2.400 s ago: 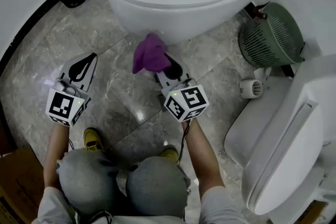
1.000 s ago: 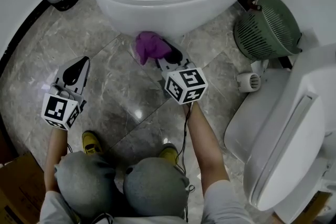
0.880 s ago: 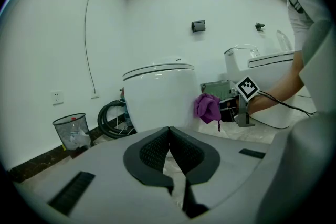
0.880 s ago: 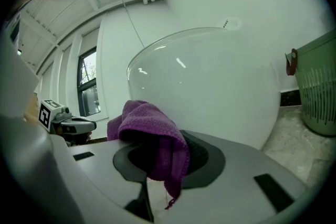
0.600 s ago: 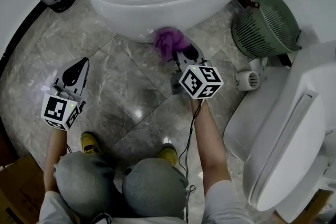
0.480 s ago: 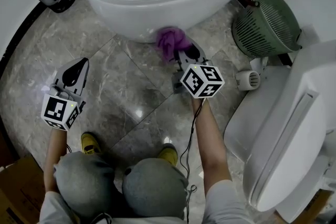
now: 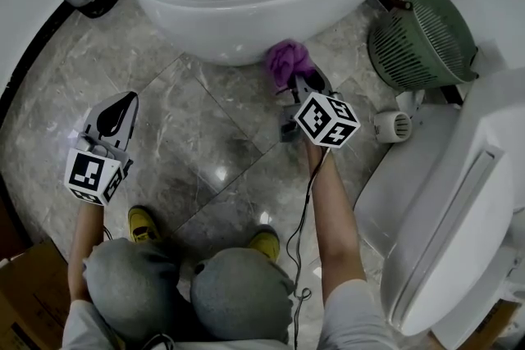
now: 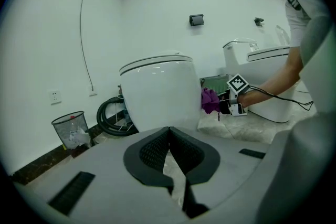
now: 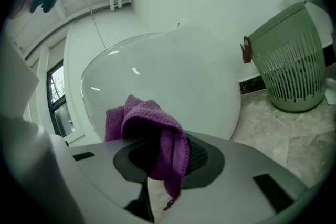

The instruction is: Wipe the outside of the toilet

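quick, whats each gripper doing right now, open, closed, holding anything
left gripper: closed, holding nothing
right gripper: closed on the purple cloth

Open marble floor [image 7: 205, 143] lies before the toilet [image 7: 246, 4] and along its left side, wide enough for a gripper. On the right, the passage narrows between the toilet and a green basket [image 7: 422, 37]. The right gripper [image 7: 295, 83] with its purple cloth [image 7: 287, 61] sits in that gap. A second toilet [image 7: 443, 201] hems in the near right.
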`<action>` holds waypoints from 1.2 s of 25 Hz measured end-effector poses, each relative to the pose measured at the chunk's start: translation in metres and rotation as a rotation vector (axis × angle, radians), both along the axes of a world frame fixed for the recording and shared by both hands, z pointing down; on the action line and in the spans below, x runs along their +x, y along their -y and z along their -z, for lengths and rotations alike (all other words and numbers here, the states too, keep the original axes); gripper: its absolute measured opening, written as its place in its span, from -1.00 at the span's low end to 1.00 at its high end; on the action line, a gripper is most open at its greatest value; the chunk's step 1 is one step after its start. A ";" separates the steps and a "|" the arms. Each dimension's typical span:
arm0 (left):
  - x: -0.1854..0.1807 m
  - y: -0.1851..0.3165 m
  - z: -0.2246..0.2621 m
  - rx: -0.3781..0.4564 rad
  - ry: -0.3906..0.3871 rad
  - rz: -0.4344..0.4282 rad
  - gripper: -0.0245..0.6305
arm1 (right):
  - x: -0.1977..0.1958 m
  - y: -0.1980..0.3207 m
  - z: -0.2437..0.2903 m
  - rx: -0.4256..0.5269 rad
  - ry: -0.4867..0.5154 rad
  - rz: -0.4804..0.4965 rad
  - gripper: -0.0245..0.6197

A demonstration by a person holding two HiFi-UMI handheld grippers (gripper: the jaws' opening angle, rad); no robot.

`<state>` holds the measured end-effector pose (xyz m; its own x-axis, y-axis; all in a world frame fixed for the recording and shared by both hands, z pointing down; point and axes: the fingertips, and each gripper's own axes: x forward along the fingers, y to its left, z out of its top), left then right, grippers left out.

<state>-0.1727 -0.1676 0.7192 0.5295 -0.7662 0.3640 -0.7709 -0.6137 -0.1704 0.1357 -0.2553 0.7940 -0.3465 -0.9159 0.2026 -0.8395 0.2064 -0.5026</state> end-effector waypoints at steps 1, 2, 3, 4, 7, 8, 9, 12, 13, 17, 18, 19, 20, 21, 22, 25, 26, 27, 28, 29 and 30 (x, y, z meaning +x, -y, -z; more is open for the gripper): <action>0.000 0.000 0.000 -0.002 0.003 0.002 -0.87 | 0.004 0.002 -0.003 -0.009 0.002 -0.010 -0.59; -0.001 0.000 0.000 -0.005 0.007 0.004 -0.87 | 0.008 0.004 -0.007 -0.018 0.000 -0.022 -0.59; -0.001 0.000 0.000 -0.007 0.011 0.006 -0.87 | 0.013 0.005 -0.010 -0.027 -0.003 -0.034 -0.60; -0.002 0.000 -0.001 -0.008 0.015 0.007 -0.87 | 0.017 0.007 -0.014 -0.036 -0.008 -0.046 -0.60; -0.005 -0.001 -0.004 -0.010 0.031 0.006 -0.87 | 0.027 0.013 -0.021 -0.054 -0.017 -0.063 -0.60; -0.006 -0.001 -0.005 -0.010 0.036 0.006 -0.87 | 0.030 0.015 -0.022 -0.057 -0.020 -0.065 -0.60; -0.007 -0.001 -0.006 -0.010 0.040 0.007 -0.87 | 0.032 0.017 -0.024 -0.060 -0.023 -0.068 -0.60; -0.008 -0.001 -0.008 -0.011 0.043 0.010 -0.87 | 0.039 0.022 -0.029 -0.077 -0.034 -0.091 -0.60; -0.007 -0.001 -0.009 -0.010 0.044 0.008 -0.87 | 0.044 0.023 -0.031 -0.088 -0.046 -0.109 -0.60; -0.001 0.001 -0.009 -0.013 0.045 -0.002 -0.87 | 0.071 0.021 -0.034 -0.133 -0.135 -0.194 -0.61; -0.001 0.002 -0.009 -0.010 0.052 -0.005 -0.87 | 0.076 0.019 -0.033 -0.136 -0.155 -0.201 -0.61; -0.001 0.004 -0.008 -0.006 0.060 -0.005 -0.87 | 0.081 0.016 -0.031 -0.137 -0.167 -0.204 -0.61; -0.002 0.006 -0.007 -0.003 0.066 0.000 -0.87 | 0.084 0.012 -0.029 -0.136 -0.172 -0.208 -0.61; -0.003 0.009 -0.006 -0.002 0.063 0.007 -0.87 | 0.087 0.008 -0.027 -0.134 -0.177 -0.212 -0.62; -0.003 0.011 -0.004 -0.001 0.051 0.015 -0.87 | 0.089 0.003 -0.023 -0.133 -0.183 -0.216 -0.62; 0.001 0.017 0.001 0.006 0.012 0.020 -0.87 | 0.085 -0.011 -0.010 -0.120 -0.199 -0.220 -0.63; 0.003 0.018 0.003 0.010 0.008 0.017 -0.87 | 0.081 -0.016 -0.006 -0.112 -0.211 -0.216 -0.63; 0.007 0.019 0.005 0.016 0.004 0.012 -0.87 | 0.077 -0.021 -0.002 -0.104 -0.228 -0.210 -0.63; 0.010 0.020 0.008 0.021 -0.001 0.007 -0.87 | 0.072 -0.026 0.002 -0.097 -0.242 -0.202 -0.63; 0.013 0.021 0.011 0.026 -0.006 0.003 -0.87 | 0.065 -0.031 0.006 -0.092 -0.249 -0.191 -0.63; 0.014 0.022 0.015 0.031 -0.011 0.001 -0.87 | 0.057 -0.036 0.010 -0.088 -0.247 -0.175 -0.63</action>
<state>-0.1585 -0.1899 0.7044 0.5328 -0.7772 0.3347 -0.7731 -0.6079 -0.1810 0.1924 -0.2194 0.7842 -0.1156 -0.9325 0.3422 -0.9575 0.0130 -0.2881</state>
